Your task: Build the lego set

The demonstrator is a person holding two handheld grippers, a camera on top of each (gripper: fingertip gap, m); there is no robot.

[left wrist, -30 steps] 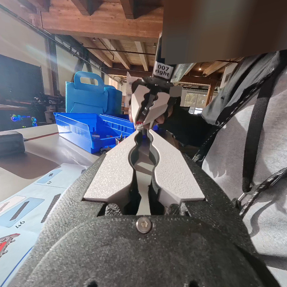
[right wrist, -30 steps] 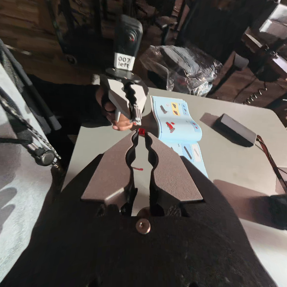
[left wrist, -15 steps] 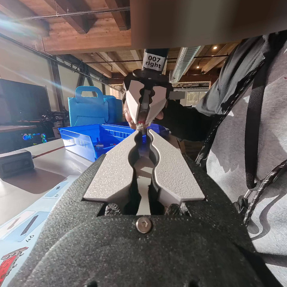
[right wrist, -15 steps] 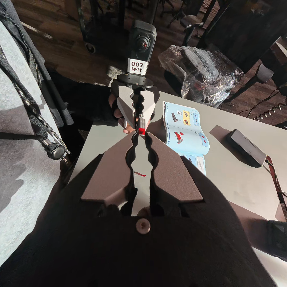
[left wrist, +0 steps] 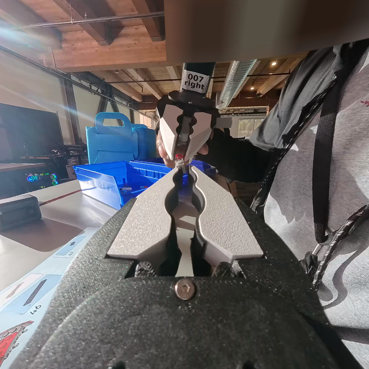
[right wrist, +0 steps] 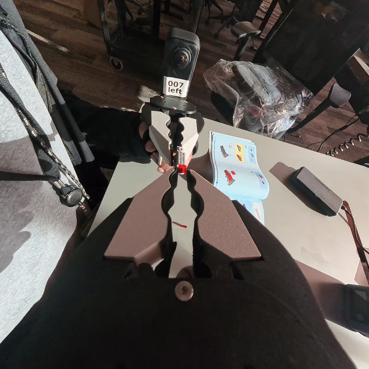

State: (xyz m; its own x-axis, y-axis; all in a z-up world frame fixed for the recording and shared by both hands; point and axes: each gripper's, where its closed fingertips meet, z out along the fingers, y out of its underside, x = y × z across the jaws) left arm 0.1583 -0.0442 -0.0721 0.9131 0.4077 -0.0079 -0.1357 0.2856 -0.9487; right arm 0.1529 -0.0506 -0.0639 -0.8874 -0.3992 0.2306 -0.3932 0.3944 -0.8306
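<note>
While both grippers meet above the table [right wrist: 299,229]: step: joining two pieces in mid-air
Left gripper [right wrist: 178,159]: fingers clenched on a grey piece [right wrist: 181,154]
Right gripper [right wrist: 181,171]: fingers grasping a red brick [right wrist: 182,169]
Next move: likely a straight, aligned press
Left view only: blue bin [left wrist: 103,183]
Right view only: open booklet [right wrist: 239,169]; loose red part [right wrist: 179,225]

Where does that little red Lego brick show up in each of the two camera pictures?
Left wrist view: the red brick sits just above centre, between the tips of the far right tongs.
Right wrist view: the red brick sits at centre, at the near tongs' tips.
Shared landmark: the light blue instruction booklet on the table.
</note>
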